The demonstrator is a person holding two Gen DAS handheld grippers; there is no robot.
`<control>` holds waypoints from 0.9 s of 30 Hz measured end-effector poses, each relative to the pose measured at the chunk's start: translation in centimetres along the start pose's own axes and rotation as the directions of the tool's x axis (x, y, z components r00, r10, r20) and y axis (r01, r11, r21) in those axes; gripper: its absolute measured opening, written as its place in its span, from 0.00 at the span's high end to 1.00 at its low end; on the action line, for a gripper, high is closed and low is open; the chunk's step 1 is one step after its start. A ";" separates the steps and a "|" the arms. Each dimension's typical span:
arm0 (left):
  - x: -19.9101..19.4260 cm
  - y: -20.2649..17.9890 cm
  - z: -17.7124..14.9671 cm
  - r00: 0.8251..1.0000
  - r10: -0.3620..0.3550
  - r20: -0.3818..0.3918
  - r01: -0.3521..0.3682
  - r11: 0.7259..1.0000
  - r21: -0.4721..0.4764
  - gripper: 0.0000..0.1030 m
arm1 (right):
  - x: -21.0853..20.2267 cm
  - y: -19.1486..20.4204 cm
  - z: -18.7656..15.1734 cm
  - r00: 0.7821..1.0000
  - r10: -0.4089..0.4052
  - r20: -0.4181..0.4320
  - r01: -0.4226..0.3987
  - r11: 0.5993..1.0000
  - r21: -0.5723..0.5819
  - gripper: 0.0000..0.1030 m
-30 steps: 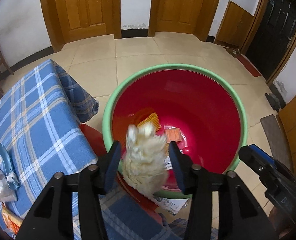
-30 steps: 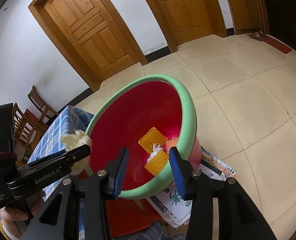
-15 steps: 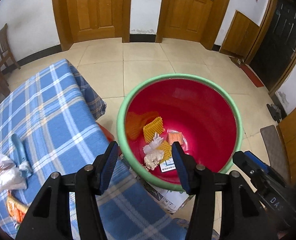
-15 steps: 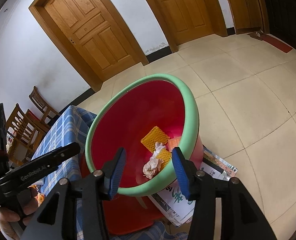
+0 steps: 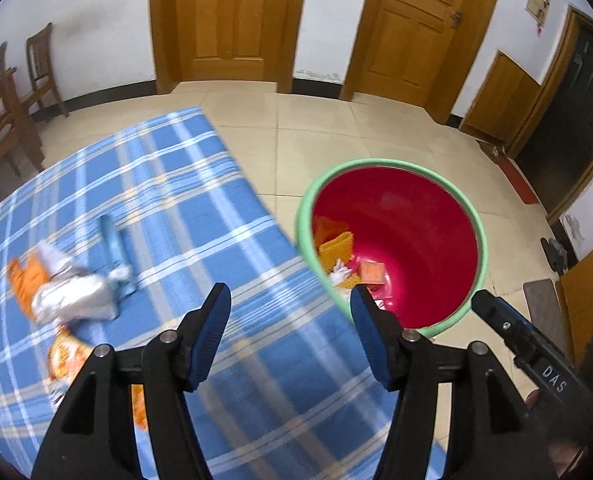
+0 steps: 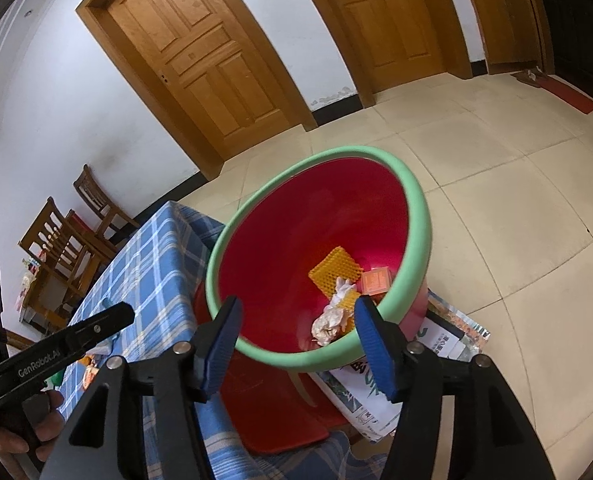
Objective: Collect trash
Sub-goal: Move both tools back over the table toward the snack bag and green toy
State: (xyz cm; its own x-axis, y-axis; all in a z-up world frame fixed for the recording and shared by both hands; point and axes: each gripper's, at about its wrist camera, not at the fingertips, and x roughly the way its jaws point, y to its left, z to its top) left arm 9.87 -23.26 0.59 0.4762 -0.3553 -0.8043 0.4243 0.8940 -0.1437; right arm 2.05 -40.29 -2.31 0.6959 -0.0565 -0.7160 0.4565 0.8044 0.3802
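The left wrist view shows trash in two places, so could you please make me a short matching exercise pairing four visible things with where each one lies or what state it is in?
Things:
1. crumpled tissue
2. silver wrapper
3. yellow foam net
4. left gripper

Places or states:
A. on the blue checked tablecloth
B. open and empty
C. in the red basin, nearest its near rim
D. in the red basin, beside the small orange box

Pairs: 1-C, 2-A, 3-D, 4-B
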 end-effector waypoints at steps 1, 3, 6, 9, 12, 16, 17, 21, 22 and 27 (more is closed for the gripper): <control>-0.3 0.6 -0.3 1.000 0.008 0.004 -0.008 1.000 -0.010 0.39 | 0.0 0.2 -0.1 1.000 0.003 -0.001 -0.003 1.000 -0.004 0.40; -0.9 1.7 -0.7 1.000 0.027 0.008 -0.027 0.999 -0.032 0.39 | -0.2 0.6 -0.3 1.000 0.012 -0.004 -0.012 1.000 -0.014 0.40; -1.5 3.7 -1.5 0.998 0.057 0.006 -0.056 0.996 -0.076 0.39 | -0.2 1.4 -0.7 1.000 0.023 -0.011 -0.023 0.999 -0.026 0.40; -2.4 5.6 -2.3 0.996 0.087 0.004 -0.085 0.989 -0.119 0.39 | -0.4 2.3 -1.1 0.999 0.034 -0.016 -0.035 0.999 -0.041 0.40; -3.1 7.3 -3.2 0.993 0.115 0.001 -0.114 0.982 -0.153 0.39 | -0.7 3.0 -1.5 0.999 0.045 -0.020 -0.046 0.997 -0.056 0.40; -3.9 9.2 -4.6 0.989 0.150 -0.003 -0.148 0.971 -0.188 0.39 | -0.9 3.8 -2.1 0.998 0.055 -0.028 -0.057 0.996 -0.071 0.39; -4.0 9.7 -4.9 0.987 0.162 -0.003 -0.160 0.968 -0.194 0.39 | -0.9 4.0 -2.2 0.998 0.056 -0.031 -0.059 0.996 -0.074 0.39; -4.5 11.3 -6.4 0.978 0.206 -0.011 -0.204 0.956 -0.212 0.39 | -0.8 4.7 -2.7 0.997 0.057 -0.044 -0.060 0.995 -0.083 0.37; -4.5 11.6 -6.6 0.977 0.212 -0.014 -0.210 0.953 -0.218 0.39 | -0.8 4.8 -2.8 0.997 0.059 -0.050 -0.063 0.994 -0.085 0.37; -4.3 13.2 -7.9 0.972 0.231 -0.034 -0.232 0.942 -0.241 0.39 | -0.6 5.5 -3.2 0.996 0.063 -0.060 -0.069 0.992 -0.101 0.37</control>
State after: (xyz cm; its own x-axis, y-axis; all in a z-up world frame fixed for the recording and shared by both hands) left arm 7.36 -7.77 -2.40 0.5349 -0.1300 -0.8348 0.1036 0.9907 -0.0879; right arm 2.38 -33.91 -1.64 0.6892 0.0300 -0.7240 0.3488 0.8620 0.3678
